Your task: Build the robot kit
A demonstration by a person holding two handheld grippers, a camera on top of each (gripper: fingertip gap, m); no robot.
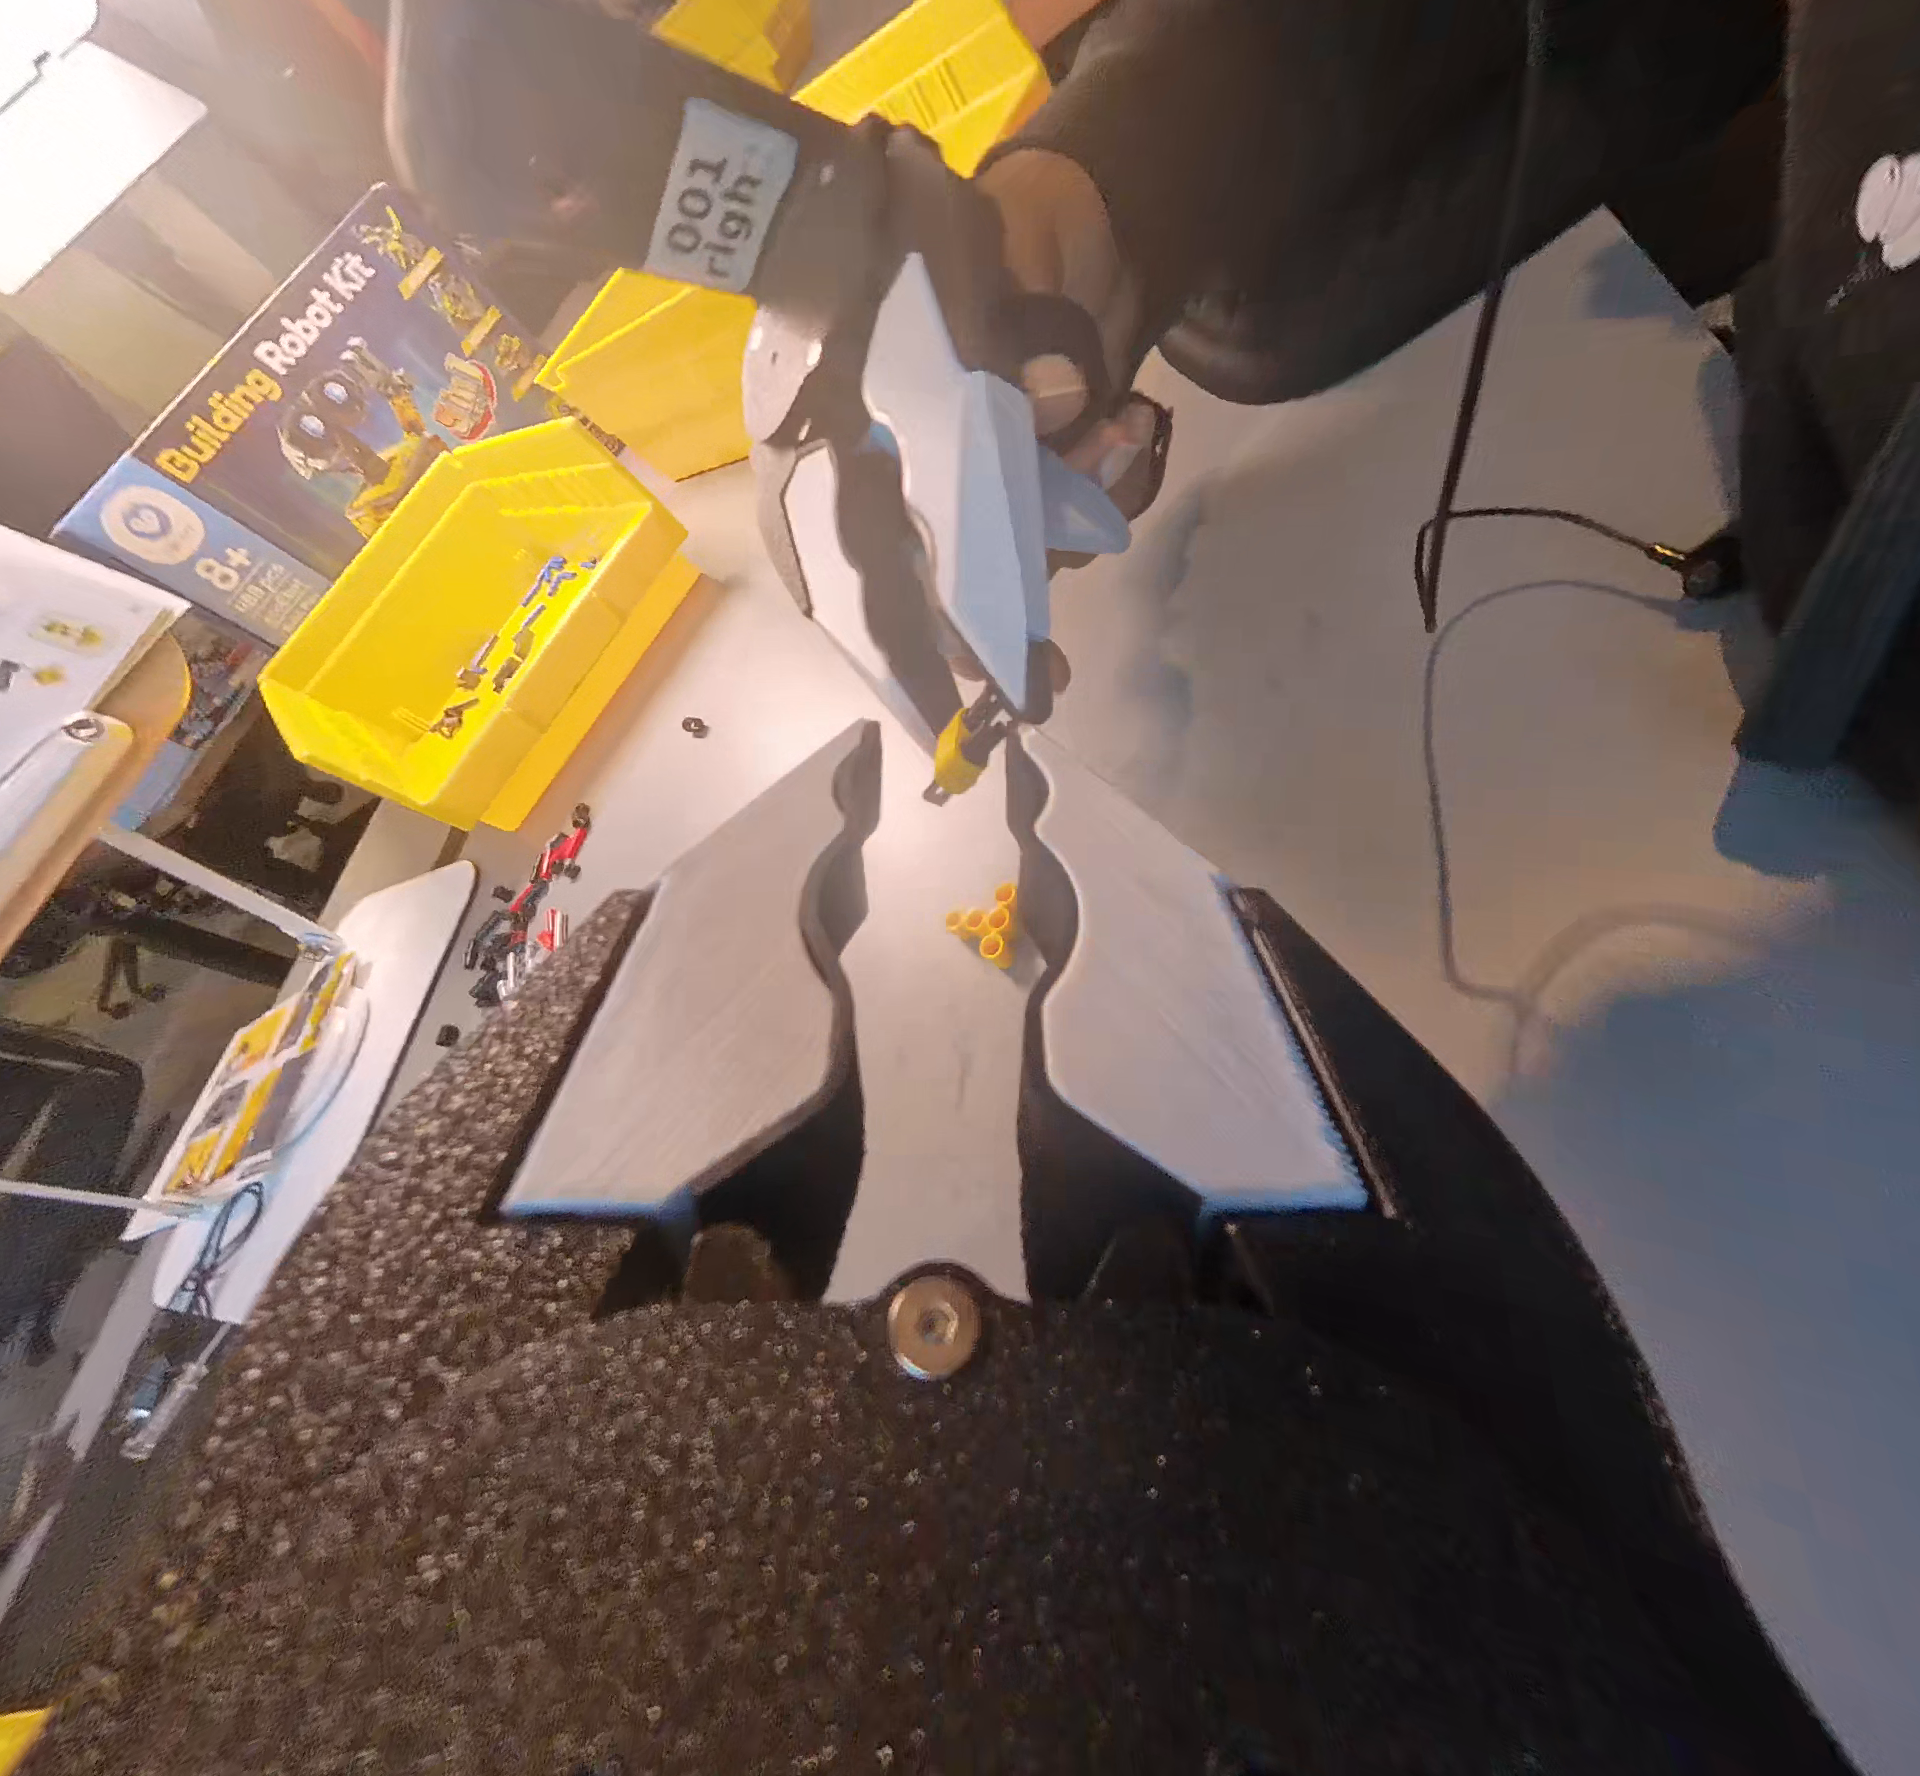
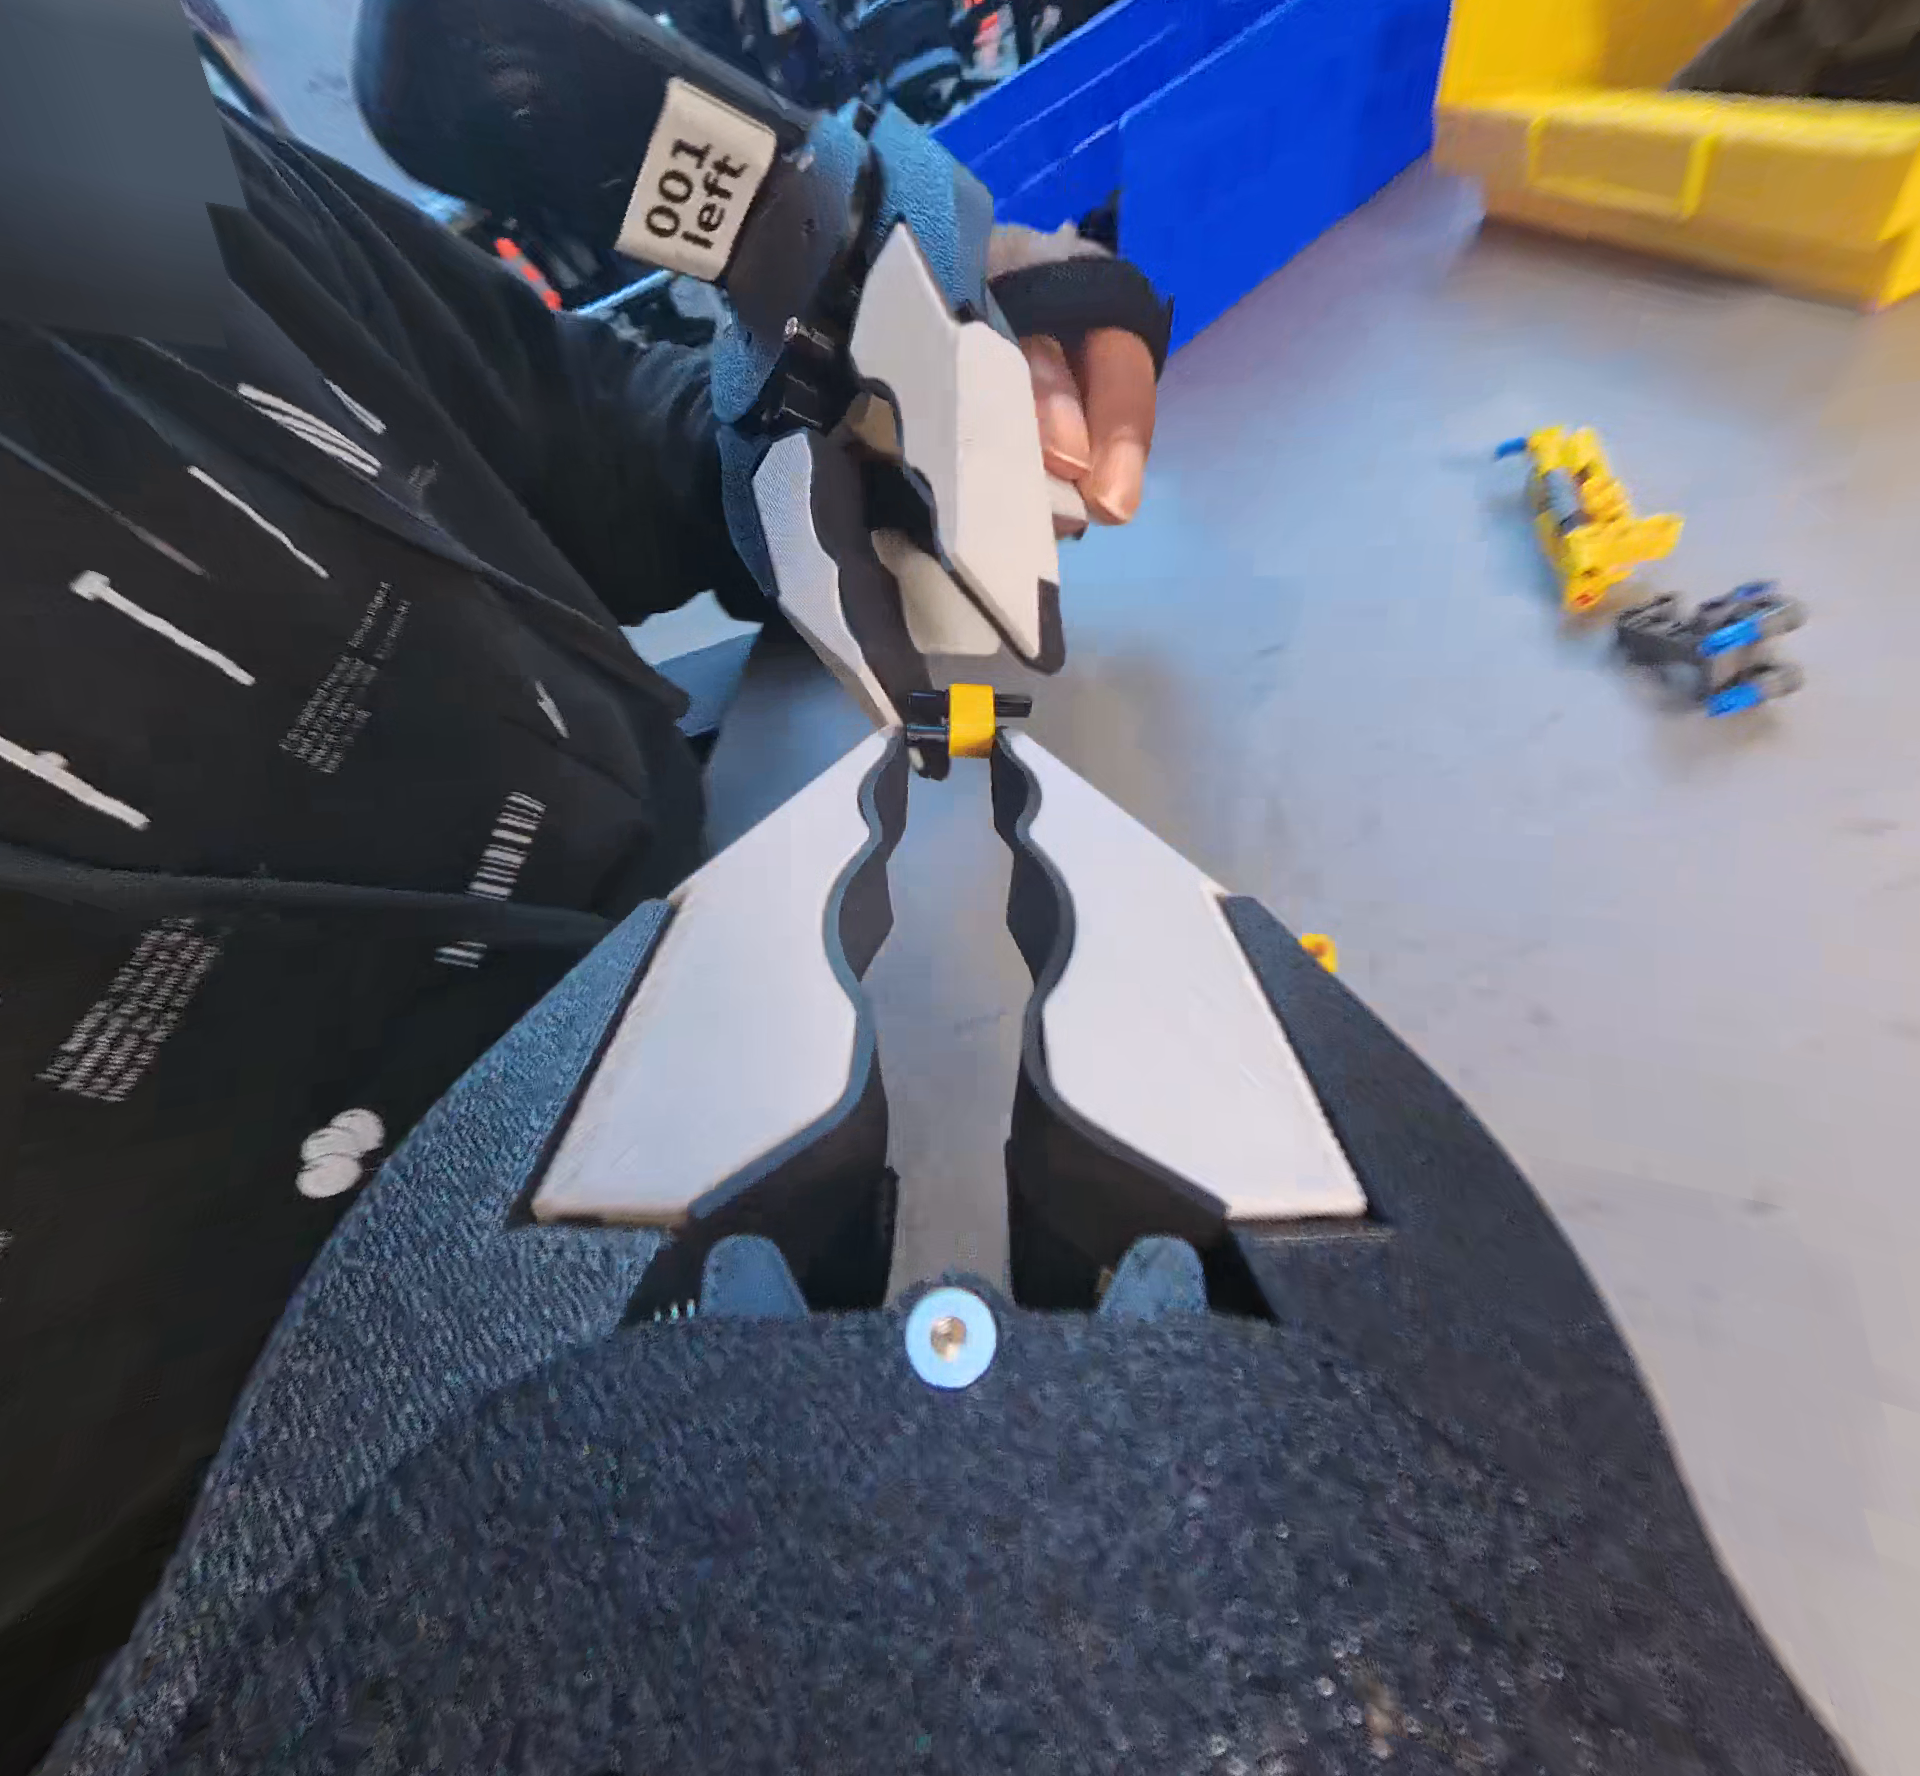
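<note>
The right gripper (image 2: 945, 747) jaws pinch the small yellow and black piece (image 2: 966, 720) at frame middle. The left gripper (image 1: 943, 758) jaws gape beside it above the desk (image 2: 1351, 843). Whether they touch is unclear.

Clamped a small yellow connector piece (image 2: 971, 718), black pin through it, crosswise between the fingertips of the right gripper (image 2: 945, 739). Hung tilted, yellow body lowest, in the left wrist view, inside the spread tips of the left gripper (image 1: 945, 737).
</note>
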